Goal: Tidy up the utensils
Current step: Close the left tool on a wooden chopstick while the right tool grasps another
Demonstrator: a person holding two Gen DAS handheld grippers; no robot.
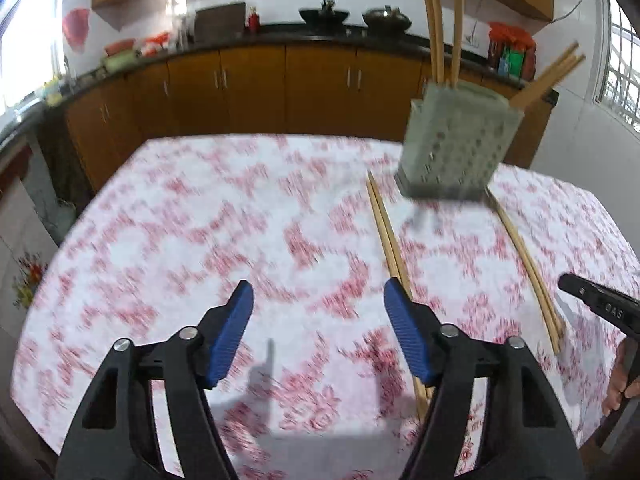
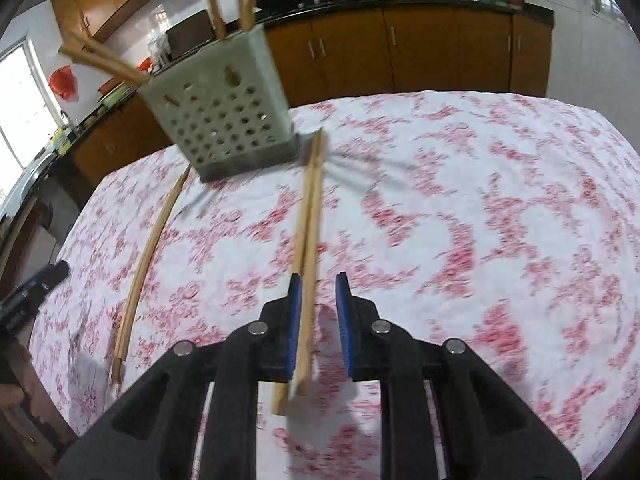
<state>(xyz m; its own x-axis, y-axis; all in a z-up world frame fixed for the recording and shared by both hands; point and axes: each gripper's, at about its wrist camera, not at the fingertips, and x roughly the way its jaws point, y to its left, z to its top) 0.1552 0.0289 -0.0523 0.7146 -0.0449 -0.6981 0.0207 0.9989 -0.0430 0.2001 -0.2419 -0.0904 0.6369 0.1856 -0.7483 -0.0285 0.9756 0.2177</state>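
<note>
A grey perforated utensil holder (image 1: 454, 148) (image 2: 224, 108) stands on the table with several wooden chopsticks in it. Two pairs of chopsticks lie on the cloth. In the left wrist view, one pair (image 1: 390, 240) runs beside my open, empty left gripper (image 1: 319, 304), under its right finger; the other pair (image 1: 528, 272) lies further right. In the right wrist view, my right gripper (image 2: 318, 308) is open with its jaws either side of one pair (image 2: 308, 236), near the left pad, above or at the cloth. The other pair (image 2: 148, 256) lies to the left.
The table has a white cloth with red flowers (image 1: 200, 240) (image 2: 480, 220). Wooden kitchen cabinets (image 1: 248, 84) and a dark counter with pots stand behind it. The right gripper's body (image 1: 596, 304) shows at the right edge of the left wrist view.
</note>
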